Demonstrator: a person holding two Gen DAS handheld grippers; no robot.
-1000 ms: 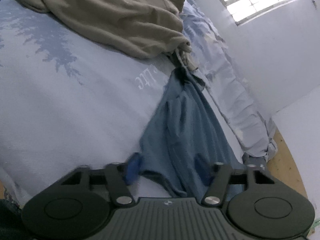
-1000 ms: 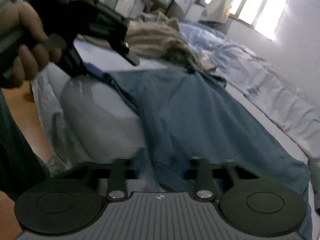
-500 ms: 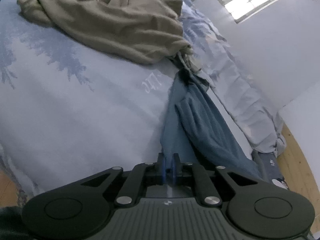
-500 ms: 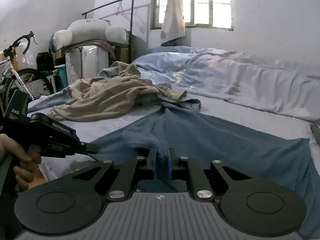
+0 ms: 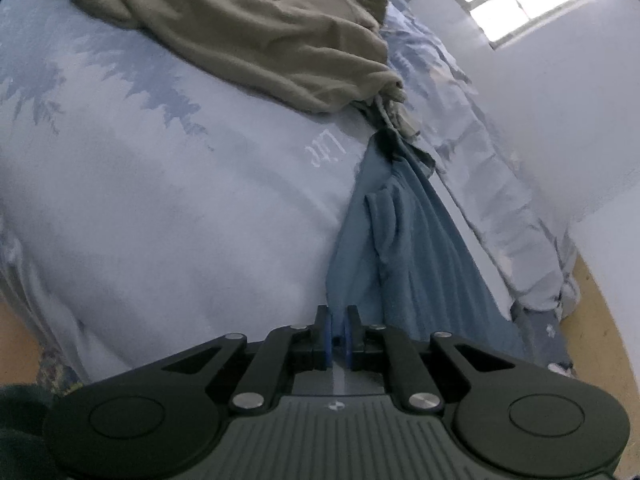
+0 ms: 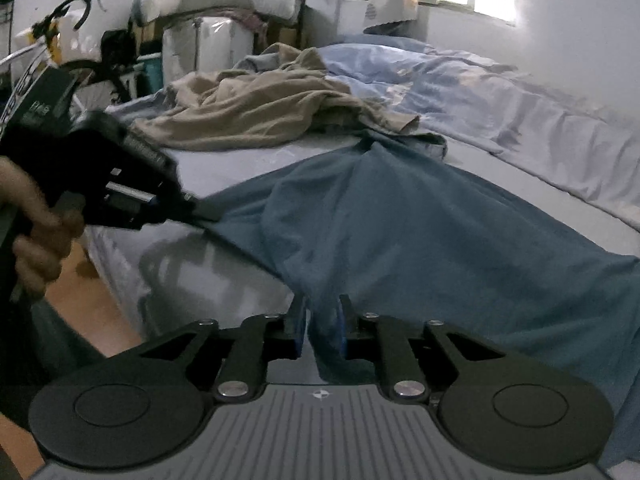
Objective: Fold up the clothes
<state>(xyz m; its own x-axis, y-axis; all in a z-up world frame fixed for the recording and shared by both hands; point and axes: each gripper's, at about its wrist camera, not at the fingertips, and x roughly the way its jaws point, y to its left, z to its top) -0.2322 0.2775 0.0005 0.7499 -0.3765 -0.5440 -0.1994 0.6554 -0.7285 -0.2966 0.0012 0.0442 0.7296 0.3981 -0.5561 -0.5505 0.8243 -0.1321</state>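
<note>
Blue shirt (image 6: 400,224), spread on the bed's (image 5: 160,220) near edge, is pinched by both the left gripper (image 5: 338,334) and right gripper (image 6: 320,330); even tension should be kept.

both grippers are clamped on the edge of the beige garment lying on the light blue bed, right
Not quite. Both the left gripper and right gripper are shut on the blue garment, not the beige one. The crumpled beige garment lies untouched farther back on the light blue bed. The right wrist view shows both grips on blue cloth.
</note>
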